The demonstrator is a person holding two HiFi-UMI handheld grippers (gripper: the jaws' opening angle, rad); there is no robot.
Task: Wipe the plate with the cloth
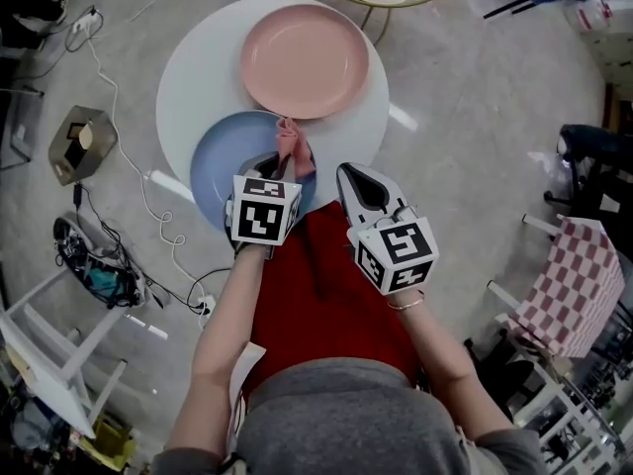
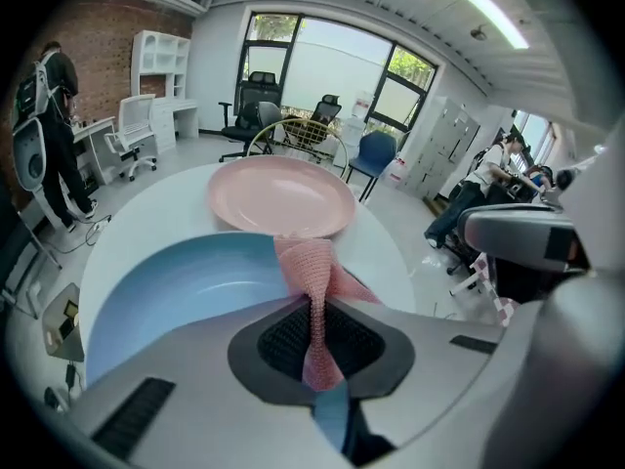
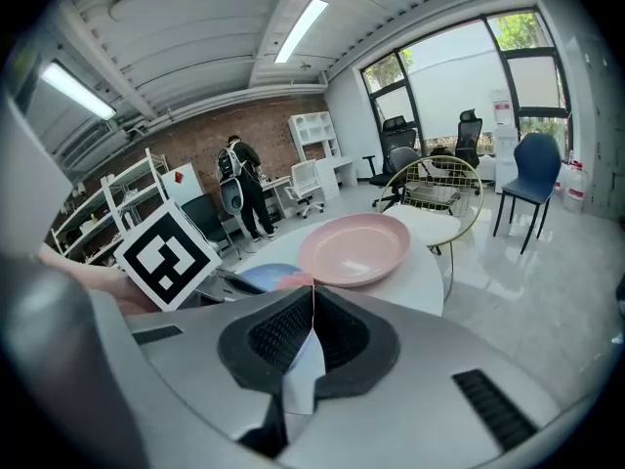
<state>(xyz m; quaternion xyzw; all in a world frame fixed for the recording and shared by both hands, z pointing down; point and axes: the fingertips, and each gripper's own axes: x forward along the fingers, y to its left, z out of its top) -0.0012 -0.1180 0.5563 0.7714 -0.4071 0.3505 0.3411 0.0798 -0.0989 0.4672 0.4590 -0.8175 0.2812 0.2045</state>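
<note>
We see our right gripper (image 3: 312,308) with its jaws pressed together and nothing between them. Beyond it the pink plate (image 3: 354,249) sits on the round white counter (image 3: 430,283). The blue plate (image 3: 269,277) lies just beside it, partly behind a marker cube (image 3: 168,252).

**Exposure fine, heavy fisheye on both gripper views**

Head view: even, diffuse overhead light, flat colours, soft shadows only. Bright streaks sit on the floor (image 1: 475,117), and the corners darken.

Left gripper view: windows (image 2: 327,66) and ceiling strip light (image 2: 477,6) are blown out. The blue plate (image 2: 176,286) has a soft sheen. The cloth (image 2: 314,291) weave is sharp, but the left gripper (image 2: 314,332) body near the lens is soft.

Right gripper view: strip lights are clipped and the glossy floor mirrors window light.

Both gripper views: black round vignette, straight lines bow at the edges.
</note>
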